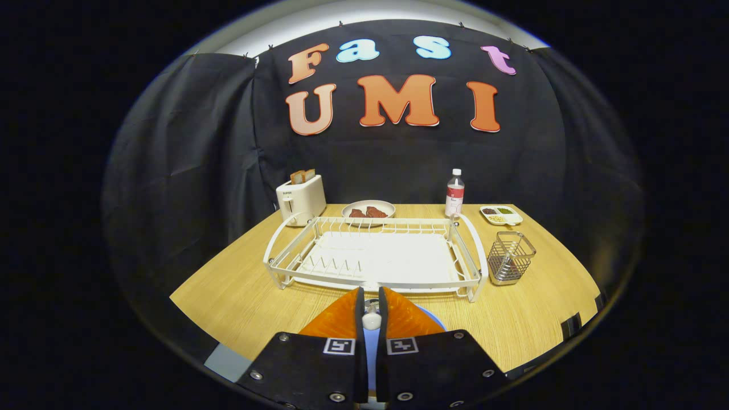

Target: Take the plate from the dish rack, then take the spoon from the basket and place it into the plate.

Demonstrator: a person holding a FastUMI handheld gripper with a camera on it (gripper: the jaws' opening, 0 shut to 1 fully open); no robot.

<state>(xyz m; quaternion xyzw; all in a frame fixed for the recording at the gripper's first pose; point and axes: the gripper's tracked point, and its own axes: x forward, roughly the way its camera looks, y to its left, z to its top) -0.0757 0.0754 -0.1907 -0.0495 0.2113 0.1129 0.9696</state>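
Clamped between orange fingers of the gripper: white spoon, over the blue plate (mostly hidden). Just beyond, dish rack; beside it, wire basket on the table.

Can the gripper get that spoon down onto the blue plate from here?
Probably yes: the gripper, shut on the spoon, hangs right over the plate with nothing between; the dish rack stands beyond the fingers.

Dish rack blocks the table just ahead of the fingers; basket beside it; open wood either side
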